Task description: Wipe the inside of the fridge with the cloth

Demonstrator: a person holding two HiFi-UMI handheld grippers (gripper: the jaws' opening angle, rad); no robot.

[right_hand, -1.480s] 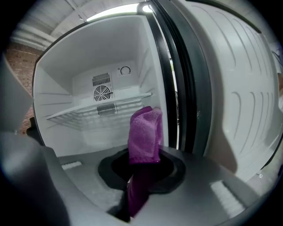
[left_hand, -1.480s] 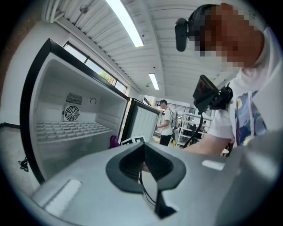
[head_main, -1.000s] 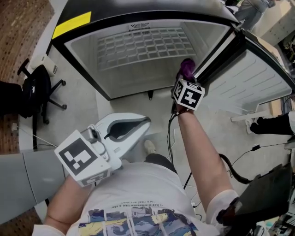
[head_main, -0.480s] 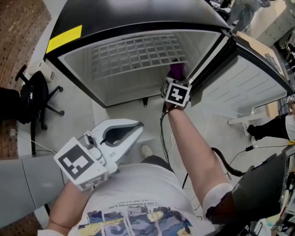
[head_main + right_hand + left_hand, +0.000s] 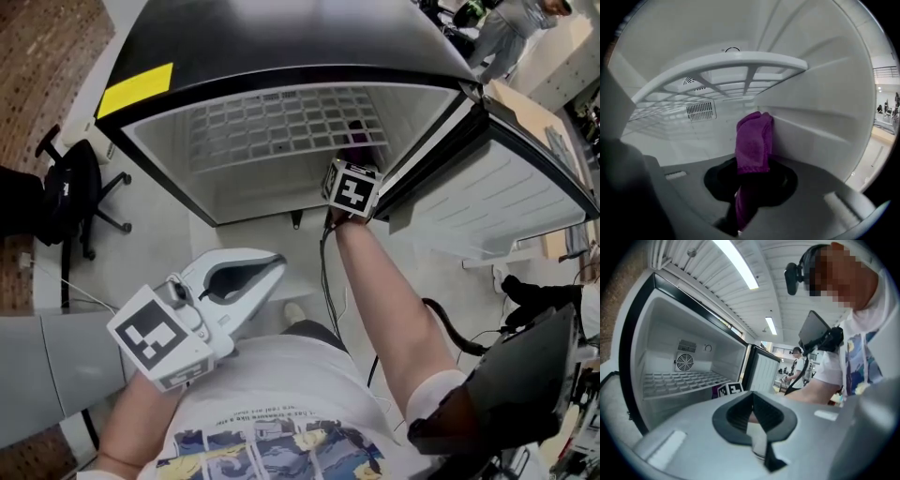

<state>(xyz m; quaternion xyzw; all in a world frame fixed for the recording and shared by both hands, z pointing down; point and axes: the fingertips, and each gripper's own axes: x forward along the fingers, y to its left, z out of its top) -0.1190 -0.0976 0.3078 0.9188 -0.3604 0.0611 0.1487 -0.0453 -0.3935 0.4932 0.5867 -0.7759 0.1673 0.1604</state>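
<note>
The fridge [image 5: 281, 56] stands open, showing a white inside and a white wire shelf [image 5: 281, 122]. My right gripper [image 5: 353, 161] reaches in at the right side, below the shelf, and is shut on a purple cloth [image 5: 357, 139]. In the right gripper view the cloth [image 5: 753, 140] sticks up from the right gripper [image 5: 750, 176], close to the ledge of the right inner wall [image 5: 820, 126]; whether they touch is unclear. My left gripper [image 5: 275, 264] hangs outside the fridge near my body, shut and holding nothing. In its own view the left gripper [image 5: 757, 425] points at the fridge opening.
The fridge door [image 5: 487, 197] swings open to the right. A black office chair [image 5: 66, 187] stands at the left on the floor. A cable [image 5: 328, 272] trails below my right arm. A person [image 5: 511, 28] stands far off at the top right. A fan grille [image 5: 684, 363] sits on the back wall.
My right gripper has moved deeper into the fridge with the cloth, which now lies partly hidden under the shelf. The left gripper has barely shifted.
</note>
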